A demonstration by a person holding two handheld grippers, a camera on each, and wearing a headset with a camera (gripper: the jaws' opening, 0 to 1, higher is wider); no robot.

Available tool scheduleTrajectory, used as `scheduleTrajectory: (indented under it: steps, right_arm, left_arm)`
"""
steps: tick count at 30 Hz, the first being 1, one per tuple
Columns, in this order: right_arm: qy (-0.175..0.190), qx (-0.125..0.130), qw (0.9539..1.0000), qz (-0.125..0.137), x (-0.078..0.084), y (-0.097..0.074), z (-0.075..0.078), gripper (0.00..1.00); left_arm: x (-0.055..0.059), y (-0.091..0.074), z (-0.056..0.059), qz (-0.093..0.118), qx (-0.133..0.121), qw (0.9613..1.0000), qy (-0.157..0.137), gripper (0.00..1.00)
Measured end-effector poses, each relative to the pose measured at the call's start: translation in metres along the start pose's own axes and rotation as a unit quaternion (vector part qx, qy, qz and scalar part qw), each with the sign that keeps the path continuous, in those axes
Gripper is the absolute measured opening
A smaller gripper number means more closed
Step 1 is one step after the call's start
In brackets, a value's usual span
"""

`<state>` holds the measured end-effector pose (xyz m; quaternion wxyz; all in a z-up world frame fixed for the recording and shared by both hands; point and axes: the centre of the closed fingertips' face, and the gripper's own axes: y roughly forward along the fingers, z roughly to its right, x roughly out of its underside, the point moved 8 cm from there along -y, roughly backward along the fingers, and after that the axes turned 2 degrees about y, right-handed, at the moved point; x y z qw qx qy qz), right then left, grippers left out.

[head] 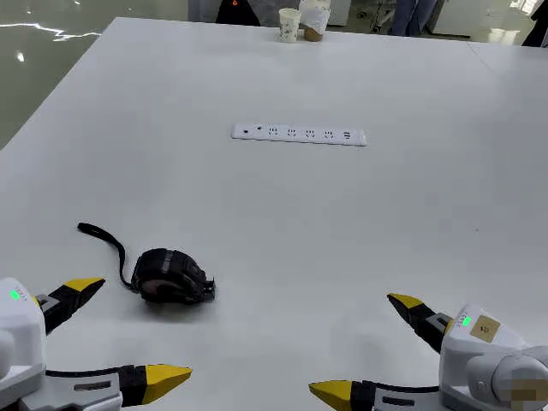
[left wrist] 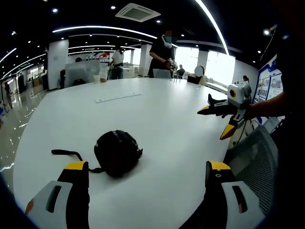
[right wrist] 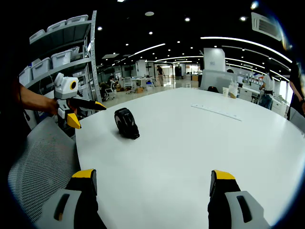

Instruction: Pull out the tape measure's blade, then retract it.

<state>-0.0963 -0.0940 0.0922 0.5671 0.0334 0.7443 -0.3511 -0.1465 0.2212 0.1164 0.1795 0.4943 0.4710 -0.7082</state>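
The black tape measure (head: 169,276) lies on the white desk (head: 360,223), and its strap (head: 107,244) is stretched out beside it. The left tongs (head: 128,330) are wide open, near the tape measure but not touching it. The right tongs (head: 366,347) are also open, well apart from the tape measure. A power strip (head: 298,134) lies beyond the tape measure.

White power strip (head: 299,134) mid-table (head: 411,214), paper cups (head: 301,23) at far edge

Black tape measure (head: 169,276), plain white table (head: 368,223)
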Motion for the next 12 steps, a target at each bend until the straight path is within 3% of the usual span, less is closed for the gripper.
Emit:
scheduleTrajectory:
  steps: [12]
  right_arm:
    - [0.0,0.0,1.0,0.001,-0.0005,-0.0003,0.0006,0.99]
  left_arm:
    - [-0.0015,-0.0018,-0.0031,0.002,-0.006,1.0,0.005,0.99]
